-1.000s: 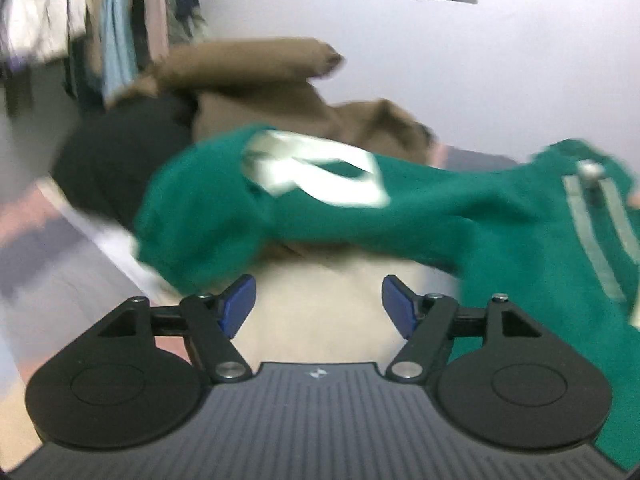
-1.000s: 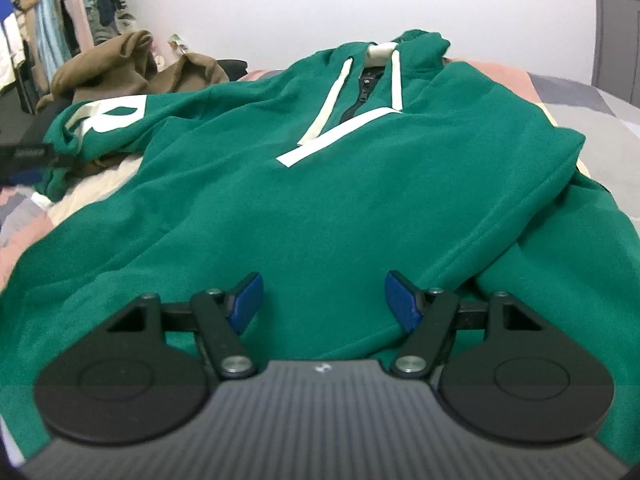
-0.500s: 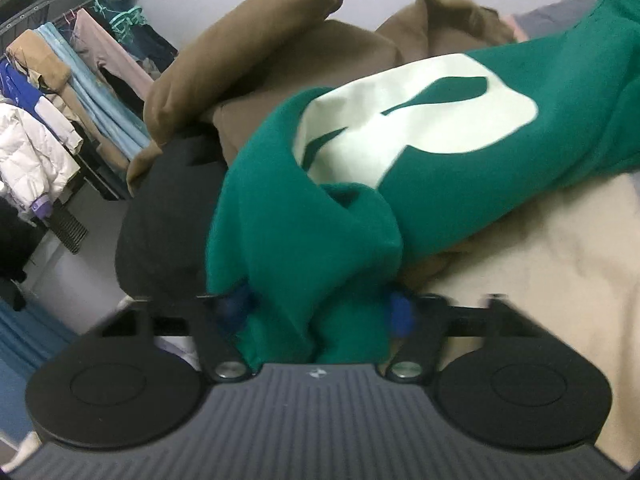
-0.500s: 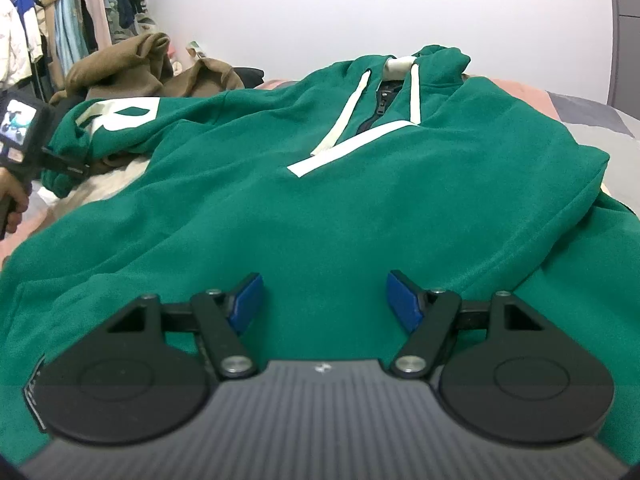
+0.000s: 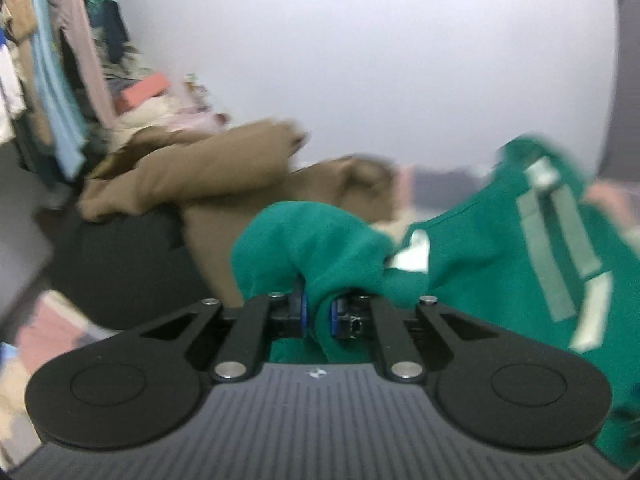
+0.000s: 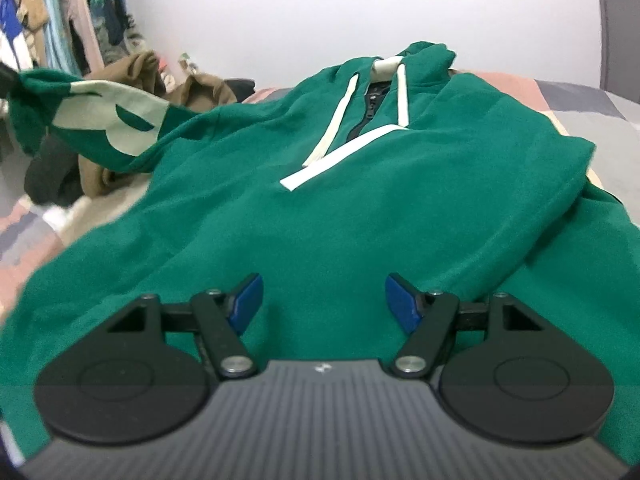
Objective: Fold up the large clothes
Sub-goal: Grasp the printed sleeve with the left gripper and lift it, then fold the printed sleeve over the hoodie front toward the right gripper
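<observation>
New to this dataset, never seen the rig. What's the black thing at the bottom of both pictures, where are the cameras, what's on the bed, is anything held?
There is no robot here. A person carries a hand-held gripper in each hand, and a fisheye camera on each one looks forward along its two blue-padded fingers. The black shape at the bottom is the gripper's own body.

In the left wrist view, the left hand-held gripper is shut on the sleeve of a green hoodie, bunched between the pads. This picture is blurred.

In the right wrist view, the right hand-held gripper is open, holding nothing, low over the hoodie's hem. The hoodie lies front up on a bed with a patchwork cover, and that sleeve is raised at the left.

Beyond it lie a brown garment and something black. Clothes hang at the far left.
</observation>
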The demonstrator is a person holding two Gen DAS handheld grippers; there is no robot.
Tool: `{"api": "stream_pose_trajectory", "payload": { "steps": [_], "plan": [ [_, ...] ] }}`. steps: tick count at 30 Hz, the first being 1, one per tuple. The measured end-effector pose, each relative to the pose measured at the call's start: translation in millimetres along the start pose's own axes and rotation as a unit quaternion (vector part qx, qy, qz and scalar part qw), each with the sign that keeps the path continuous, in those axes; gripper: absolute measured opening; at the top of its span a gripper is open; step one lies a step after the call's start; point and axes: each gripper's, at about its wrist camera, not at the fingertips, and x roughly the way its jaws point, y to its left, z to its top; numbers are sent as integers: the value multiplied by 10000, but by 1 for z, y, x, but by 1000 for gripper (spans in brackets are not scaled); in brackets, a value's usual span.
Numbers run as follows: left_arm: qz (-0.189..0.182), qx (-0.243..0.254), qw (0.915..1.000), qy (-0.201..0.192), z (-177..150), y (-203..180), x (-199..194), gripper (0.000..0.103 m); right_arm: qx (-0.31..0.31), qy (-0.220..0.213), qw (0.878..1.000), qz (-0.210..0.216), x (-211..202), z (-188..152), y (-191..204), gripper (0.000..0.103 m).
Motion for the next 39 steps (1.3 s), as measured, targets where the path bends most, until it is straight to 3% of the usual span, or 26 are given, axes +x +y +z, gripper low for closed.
{"api": "stream_pose_trajectory", "payload": {
  "steps": [4,7,9,12,14,18,20,22,23,24,28,31,35,37,39],
  "plan": [
    [-871,-315,9957,20,17,-60,-51,11,192,-138,9997,-42,-23,-1,-8,69],
    [-1473,-431,9879,229,7,-108,-74,11,423,-197,9989,-33,-39,-4,-16,69],
    [-1893,-582,9790,484,-15,-139,-81,11,548,-250,9982,-9,-49,-6,-23,69],
    [-2537,-957,9581,919,-59,-181,-79,11,711,-380,9967,2,-64,-8,-31,69],
    [-2737,-1140,9479,1163,-92,-205,-72,11,789,-438,9959,-12,-70,-9,-36,69],
    [-2705,-1221,9422,1557,-145,-239,-46,12,874,-501,9949,-59,-81,-12,-43,70],
    [-2795,-1316,9349,1748,-161,-245,-34,16,918,-517,9944,-73,-87,-14,-45,70],
    [-2951,-1392,9264,1878,-171,-243,-28,42,934,-544,9941,-100,-91,-15,-46,70],
    [-3021,-1432,9222,1945,-174,-242,-26,67,947,-552,9939,-121,-92,-14,-47,70],
    [-3092,-1475,9189,1954,-176,-239,-26,73,965,-556,9937,-132,-93,-13,-48,70],
    [-3393,-1525,9108,1788,-176,-218,-26,78,1153,-519,9919,-93,-91,-10,-50,70],
    [-3619,-1843,9007,1543,-176,-186,-19,84,1407,-532,9886,52,-94,-9,-50,70],
    [-4124,-2264,8743,1197,-175,-149,-8,89,1825,-812,9792,354,-105,-4,-57,72],
    [-4117,-2446,8720,1014,-175,-135,2,90,2062,-888,9730,541,-108,-2,-62,72],
    [-3933,-2500,8789,1012,-172,-129,23,90,2251,-838,9686,635,-105,-1,-65,73]
  ]
}}
